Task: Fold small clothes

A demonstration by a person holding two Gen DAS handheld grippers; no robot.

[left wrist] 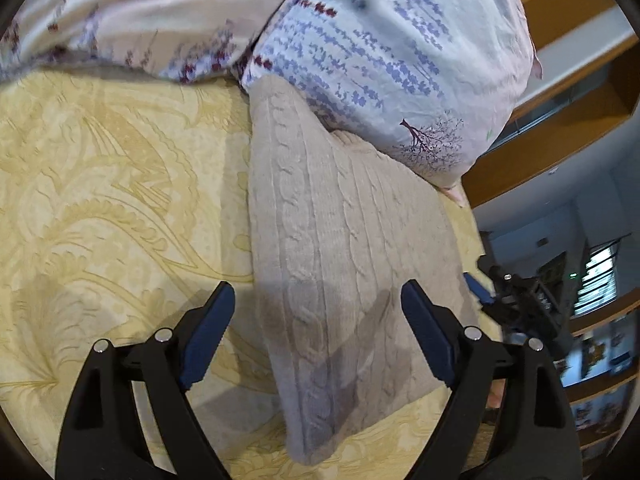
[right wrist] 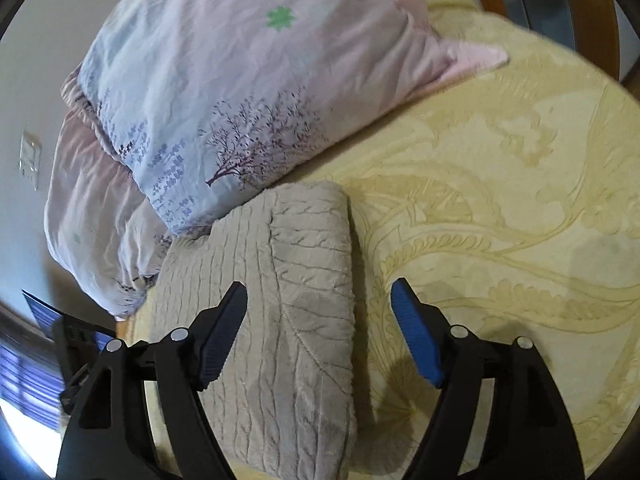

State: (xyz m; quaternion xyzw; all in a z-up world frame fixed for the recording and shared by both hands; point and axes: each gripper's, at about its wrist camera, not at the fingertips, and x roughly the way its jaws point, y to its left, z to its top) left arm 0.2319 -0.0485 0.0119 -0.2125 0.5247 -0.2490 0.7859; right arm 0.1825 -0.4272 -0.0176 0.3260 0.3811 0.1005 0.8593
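A beige cable-knit garment [left wrist: 344, 240] lies folded into a thick oblong on the yellow patterned bedspread [left wrist: 112, 184], its far end against a floral pillow [left wrist: 384, 56]. My left gripper [left wrist: 318, 304] is open and empty, hovering over the garment's near part. In the right wrist view the same garment [right wrist: 288, 300] lies in front, one layer folded over another. My right gripper [right wrist: 320, 304] is open and empty above the garment's right edge. The right gripper also shows at the right edge of the left wrist view [left wrist: 486, 294].
A floral pillow [right wrist: 224, 92] and a pale duvet [left wrist: 132, 12] lie at the head of the bed. The bedspread [right wrist: 500, 184] stretches to the right of the garment. A wooden frame [left wrist: 568, 92] and shelves stand beyond the bed edge.
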